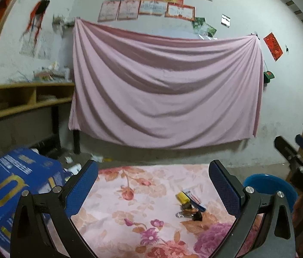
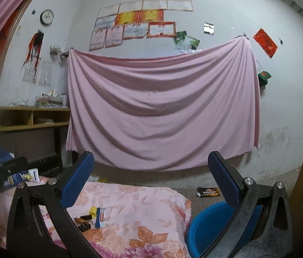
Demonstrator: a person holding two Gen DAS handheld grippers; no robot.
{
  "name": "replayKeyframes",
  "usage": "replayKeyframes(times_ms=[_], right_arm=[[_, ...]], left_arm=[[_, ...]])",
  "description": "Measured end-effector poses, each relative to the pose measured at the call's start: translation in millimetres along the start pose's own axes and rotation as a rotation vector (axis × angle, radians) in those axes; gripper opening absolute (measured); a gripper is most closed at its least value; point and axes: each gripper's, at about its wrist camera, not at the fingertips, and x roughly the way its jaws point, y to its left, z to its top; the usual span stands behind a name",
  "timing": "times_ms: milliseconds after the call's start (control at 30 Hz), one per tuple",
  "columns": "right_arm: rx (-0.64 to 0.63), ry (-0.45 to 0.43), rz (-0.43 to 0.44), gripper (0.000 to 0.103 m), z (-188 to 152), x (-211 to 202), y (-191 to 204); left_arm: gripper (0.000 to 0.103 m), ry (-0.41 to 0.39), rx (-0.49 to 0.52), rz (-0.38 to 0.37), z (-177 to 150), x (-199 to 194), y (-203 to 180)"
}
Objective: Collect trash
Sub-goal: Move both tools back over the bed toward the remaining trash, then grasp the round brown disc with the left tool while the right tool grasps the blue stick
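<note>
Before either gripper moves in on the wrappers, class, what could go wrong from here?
1. The wrappers lie bunched in one small pile on the soft floral cloth; open fingers could pinch the fabric, or grab several pieces and drop some.
2. The blue bin sits beside and below the cloth's edge, so a loosely held piece might fall outside it.
3. A dark wrapper lies on the floor beyond the bin and could be overlooked.

Left gripper [image 1: 153, 172] and right gripper [image 2: 151, 163] hover, fingers spread.
</note>
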Motion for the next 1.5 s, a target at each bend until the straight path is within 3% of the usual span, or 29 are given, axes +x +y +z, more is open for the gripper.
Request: replayKeyframes(times_ms=[267,333,467,600,700,900,1067,1267,1500], right_arm=[[0.045,0.154,0.049,0.103,-14.8,31.0,-3.5],[0.058,0.186,0.058,0.103,-17.6,37.1,-5.0],[0.070,0.255,0.081,0.103,-23.4,50.1,-5.8],[0.059,0.326,0.122,0.090,-29.7,62.7,-1.8],[0.043,0.367,0.158,0.077,-33.7,69.6,2.4],[-0.018,0.465,0.213,0.064,-43.5,84.0,17.8],[-0.046,0.553,0.249,0.057,-52.3,97.7,26.4],[-0.068,0.596,0.274,0.052,-56.0,104.6,33.7],[-0.040,0.645,0.301,0.052,-60.3,114.5,34.6]], left_arm=[[0.099,0.152,0.007,-0.067,-1.7,29.2,2.8],[0.095,0.179,0.019,-0.085,-4.3,35.3,2.2],[0.076,0.261,0.018,-0.139,-11.0,52.7,0.9],[0.054,0.351,0.012,-0.196,-18.3,68.6,0.1],[0.046,0.413,0.017,-0.236,-22.9,81.1,-3.8],[0.033,0.537,0.027,-0.309,-33.5,102.7,-13.6],[0.032,0.604,0.018,-0.335,-38.9,113.5,-16.8],[0.032,0.654,0.035,-0.328,-43.9,126.5,-26.1],[0.018,0.691,0.028,-0.333,-49.0,137.6,-25.9]])
